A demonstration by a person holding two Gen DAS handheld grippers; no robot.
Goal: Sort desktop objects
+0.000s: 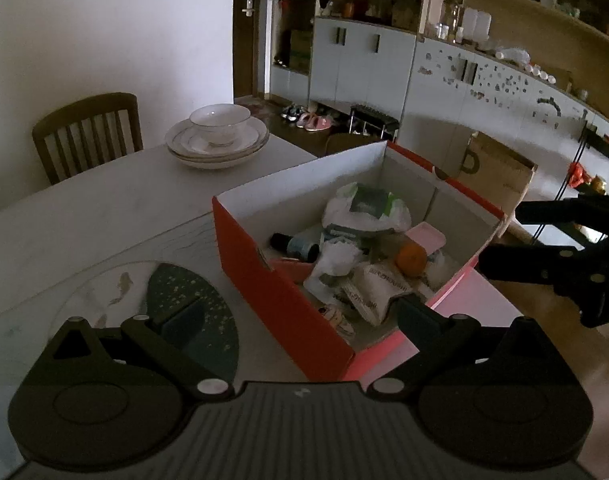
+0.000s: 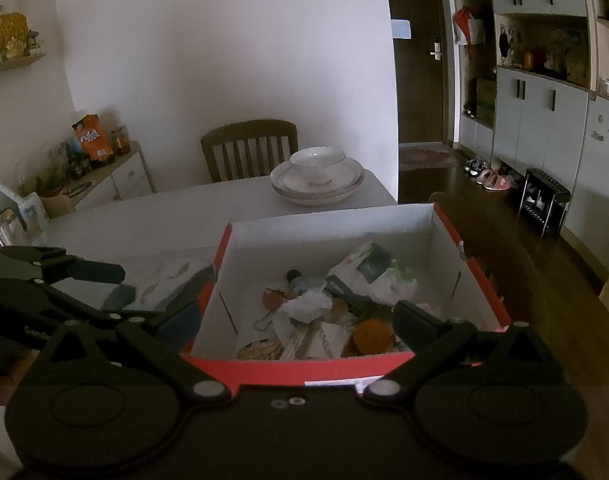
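Note:
A red cardboard box [image 1: 264, 276] with a white inside stands on the pale table [image 1: 104, 204]. It holds an orange [image 1: 411, 259], a dark bottle [image 1: 294, 246], white plastic bags [image 1: 364, 208] and paper packets. In the right wrist view the box [image 2: 332, 368] also shows a crumpled tissue [image 2: 308, 305], the orange [image 2: 371, 336], a binder clip [image 2: 273, 298] and a round patterned item [image 2: 260, 349]. My left gripper [image 1: 292, 314] is open and empty, straddling the box's near left wall. My right gripper [image 2: 300, 312] is open and empty over the box's near edge.
A bowl on stacked plates [image 1: 218, 136] sits at the table's far end, with a wooden chair [image 1: 88, 132] behind. A glass plate with fish pattern [image 1: 116, 292] lies left of the box. Cabinets and a brown paper bag [image 1: 496, 172] stand to the right.

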